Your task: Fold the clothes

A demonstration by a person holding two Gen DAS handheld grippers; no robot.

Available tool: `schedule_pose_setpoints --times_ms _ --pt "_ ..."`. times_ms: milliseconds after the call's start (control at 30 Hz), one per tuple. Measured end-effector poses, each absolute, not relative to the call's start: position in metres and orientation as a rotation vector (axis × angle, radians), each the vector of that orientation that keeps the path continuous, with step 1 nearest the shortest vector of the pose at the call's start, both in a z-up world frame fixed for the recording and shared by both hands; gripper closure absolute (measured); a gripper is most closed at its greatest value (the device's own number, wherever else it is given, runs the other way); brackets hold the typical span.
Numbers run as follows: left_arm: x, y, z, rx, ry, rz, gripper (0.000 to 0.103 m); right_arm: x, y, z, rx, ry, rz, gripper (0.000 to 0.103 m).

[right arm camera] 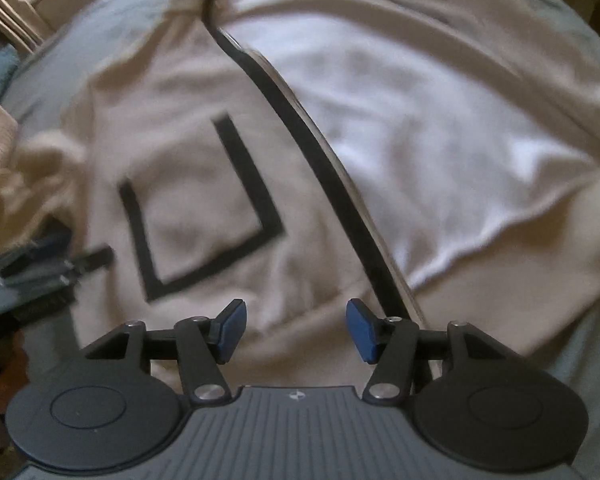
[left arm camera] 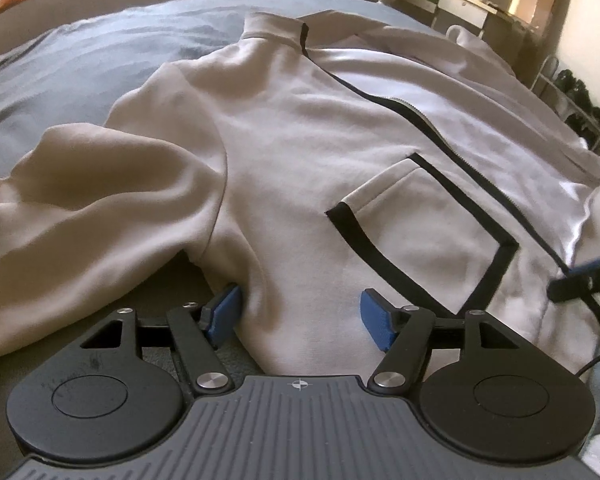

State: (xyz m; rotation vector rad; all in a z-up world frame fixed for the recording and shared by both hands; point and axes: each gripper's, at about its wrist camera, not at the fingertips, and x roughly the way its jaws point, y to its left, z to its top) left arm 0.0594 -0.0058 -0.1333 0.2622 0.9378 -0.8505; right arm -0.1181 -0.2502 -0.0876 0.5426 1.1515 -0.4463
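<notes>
On a grey bed, my beige zip jacket lies front-up, zip undone, one panel thrown back toward 2 o'clock. Risk: the bunched sleeve at 9 o'clock could drag askew. My left tongs gape across the hem; right tongs gape too, holding nothing.

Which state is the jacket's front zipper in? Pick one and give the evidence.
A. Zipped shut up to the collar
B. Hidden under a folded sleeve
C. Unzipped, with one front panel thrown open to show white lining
C: the jacket lies with its black-edged zipper parted and the white lining exposed beside it.
</notes>
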Motion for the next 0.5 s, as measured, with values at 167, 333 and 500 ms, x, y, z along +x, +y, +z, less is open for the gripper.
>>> schedule_pose_setpoints --times_ms 167,333,500 --pt "0.07 0.0 -0.133 0.232 0.975 -0.908 0.036 -0.09 -0.238 -0.097 0.525 1.207 -0.383 0.045" --pt "0.081 0.007 -0.134 0.181 1.011 -0.966 0.036 -0.07 -0.225 -0.126 0.479 1.314 -0.395 0.037" --pt "0.09 0.012 -0.137 0.147 1.031 -1.028 0.036 -0.055 -0.219 -0.129 0.45 1.374 -0.419 0.034"
